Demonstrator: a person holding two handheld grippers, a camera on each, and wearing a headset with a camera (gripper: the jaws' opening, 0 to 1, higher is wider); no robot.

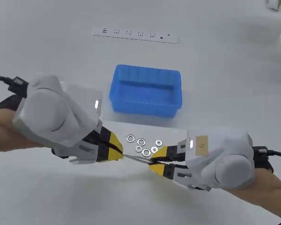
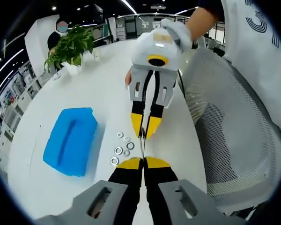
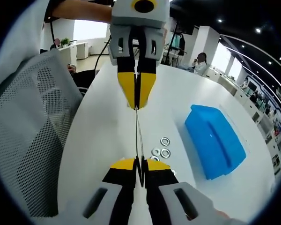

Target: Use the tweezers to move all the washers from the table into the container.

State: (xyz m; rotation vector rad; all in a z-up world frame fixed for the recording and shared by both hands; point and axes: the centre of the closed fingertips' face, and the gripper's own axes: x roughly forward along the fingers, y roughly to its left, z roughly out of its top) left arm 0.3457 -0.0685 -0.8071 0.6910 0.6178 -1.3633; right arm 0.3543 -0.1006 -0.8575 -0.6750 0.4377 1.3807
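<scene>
Washers (image 1: 141, 141) sit clustered on the table (image 1: 225, 70) just in front of the blue bin (image 1: 145, 107); we see bare blue floor inside it. Left gripper (image 1: 116, 151) and right gripper (image 1: 158, 161) face each other, both jaws clamped tight on opposite ends of the tweezers (image 1: 138, 159), just beside the washers.

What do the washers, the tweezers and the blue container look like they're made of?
The washers look like metal: silvery, with a bright sheen. The tweezers are probably steel: thin, grey, shiny blades. The container seems plastic: uniform blue, smooth moulded walls.
</scene>
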